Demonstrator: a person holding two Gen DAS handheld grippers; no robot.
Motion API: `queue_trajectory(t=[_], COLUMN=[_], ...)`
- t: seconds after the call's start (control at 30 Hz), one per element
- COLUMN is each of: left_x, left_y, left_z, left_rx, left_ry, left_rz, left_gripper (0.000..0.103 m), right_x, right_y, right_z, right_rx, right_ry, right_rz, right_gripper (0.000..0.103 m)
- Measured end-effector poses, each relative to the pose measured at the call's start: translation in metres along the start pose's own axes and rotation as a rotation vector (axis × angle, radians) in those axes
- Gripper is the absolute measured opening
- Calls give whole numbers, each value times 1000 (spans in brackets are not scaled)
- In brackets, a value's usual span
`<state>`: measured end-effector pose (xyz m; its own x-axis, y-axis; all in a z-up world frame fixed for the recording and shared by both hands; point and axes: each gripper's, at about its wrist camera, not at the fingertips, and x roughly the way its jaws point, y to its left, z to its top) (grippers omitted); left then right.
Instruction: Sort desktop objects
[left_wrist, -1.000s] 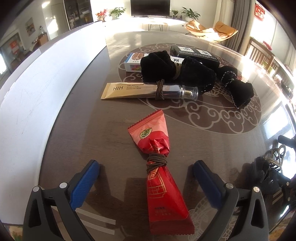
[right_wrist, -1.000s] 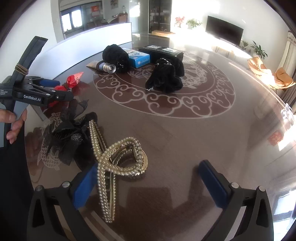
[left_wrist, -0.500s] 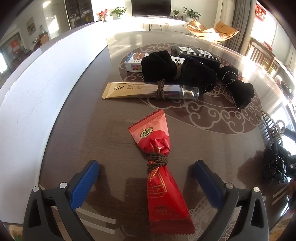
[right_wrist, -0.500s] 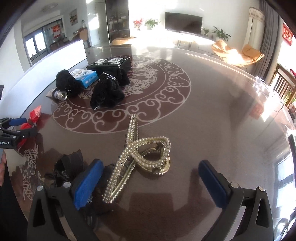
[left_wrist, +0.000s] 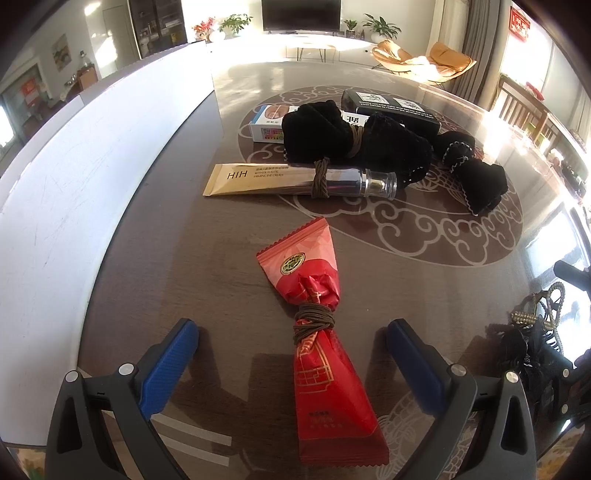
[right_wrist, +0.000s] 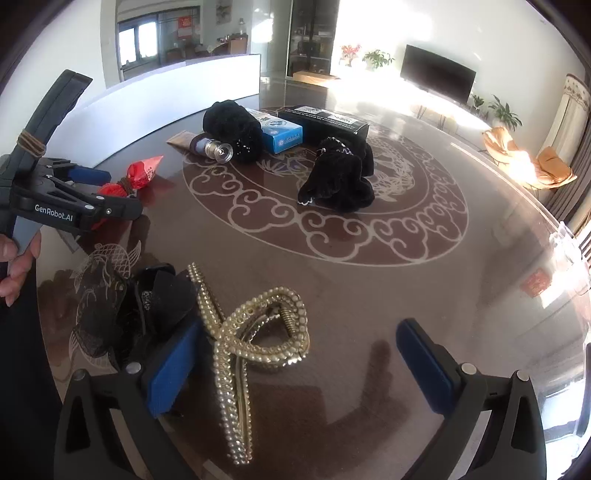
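Observation:
A red snack packet (left_wrist: 317, 332) tied with a brown hair tie lies lengthwise between the blue fingers (left_wrist: 170, 362) of my open left gripper (left_wrist: 293, 363). A pearl hair claw clip (right_wrist: 255, 332) lies on the table between the pads of my open right gripper (right_wrist: 299, 365), close against its left finger (right_wrist: 173, 365). A black lace hair bow (right_wrist: 147, 306) sits just left of that finger. From the right wrist view, the left gripper (right_wrist: 118, 188) straddles the red packet (right_wrist: 140, 173), with a hand (right_wrist: 18, 266) behind it.
Further back lie a gold cream tube (left_wrist: 280, 179), black scrunchies (left_wrist: 321, 129) (left_wrist: 476, 177), a white-blue box (left_wrist: 269, 120) and a black box (left_wrist: 391, 107). A white panel (left_wrist: 92, 166) runs along the table's left side. The table edge (right_wrist: 554, 229) curves at the right.
The right gripper swung to the right and then back left, and the pearl clip and black bow stayed beside its left finger. The left gripper and red packet did not move.

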<state>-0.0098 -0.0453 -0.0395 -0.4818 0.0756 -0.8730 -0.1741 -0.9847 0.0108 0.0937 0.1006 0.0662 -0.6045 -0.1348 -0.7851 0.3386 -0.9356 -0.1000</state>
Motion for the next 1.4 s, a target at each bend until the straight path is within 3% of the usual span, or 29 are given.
queue_trajectory(t=[0.13,0.27,0.4,0.6,0.73,0.77,0.83,0.87,1.13,1.23,1.27,1.3,1.33,1.37,1.4], left_x=[1,1,0,-1,-1,-1,-1,0,-2,-2,-3,-3,-3,-2,-2], left_y=[1,-1,-1,-2,-2,-3,-3,-3,-8,-15,-15,-15,-15,-15,-15], left_z=[1,1,0,0,0,0,-1,-1,-4,-5,-5,-5,-5,-4,-4], left_rx=[-1,0,-1,-1,-1,-1,-1,-1,21,48,50,52,57,58,59], left_ry=[-1,-1,-1,-1,-1,-1,0,0,-3,0,3,7,11,15,18], left_rz=[1,1,2,2,2,2,2,2,-26,-33,-36,-39,-38,-40,-43], left_gripper=[103,103,103,103,103,103,103,103,102,102,102,102,103,103,103], right_x=[-7,-25,-25,-2,11,11,10,9,5,5,5,6,7,6,7], right_y=[-9,-20,1,40,56,53,45,40,22,19,20,20,20,21,23], right_z=[-3,-2,-2,4,12,14,18,21,21,19,20,21,22,23,24], right_rx=[60,169,116,1,-70,-49,-14,-1,55,61,63,62,60,57,49], right_ry=[-2,-39,11,61,51,35,3,-3,-23,-23,-14,4,11,2,-12], right_rz=[5,148,252,214,168,172,162,154,162,168,159,138,128,111,92], right_gripper=[103,103,103,103,103,100,78,54,43,43,48,65,74,94,103])
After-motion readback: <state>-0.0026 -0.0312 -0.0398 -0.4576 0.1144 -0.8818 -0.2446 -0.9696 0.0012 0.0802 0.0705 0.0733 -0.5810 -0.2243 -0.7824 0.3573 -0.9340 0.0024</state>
